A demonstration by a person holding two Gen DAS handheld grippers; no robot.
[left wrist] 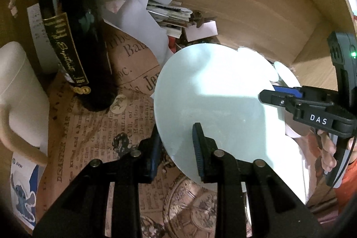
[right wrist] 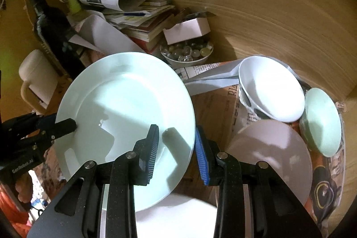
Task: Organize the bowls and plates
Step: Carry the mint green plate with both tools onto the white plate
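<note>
A pale green plate (left wrist: 214, 99) is held tilted above the table; it also shows in the right wrist view (right wrist: 125, 108). My left gripper (left wrist: 176, 146) is shut on the plate's left rim, one finger each side. My right gripper (right wrist: 176, 146) straddles the plate's right rim and looks shut on it; it shows in the left wrist view (left wrist: 276, 97) at the plate's far edge. A white bowl (right wrist: 272, 88), a small green bowl (right wrist: 321, 122) and a beige plate (right wrist: 274, 153) lie to the right. Another white plate (right wrist: 178, 215) lies below.
A dark wine bottle (left wrist: 71, 32) and a cream mug (left wrist: 20, 93) stand at the left. Stacked books and papers (right wrist: 133, 19), a white box (right wrist: 187, 30) and a bowl of glass beads (right wrist: 187, 52) sit at the back. Printed paper (left wrist: 93, 126) covers the table. Wooden wall (right wrist: 279, 26) behind.
</note>
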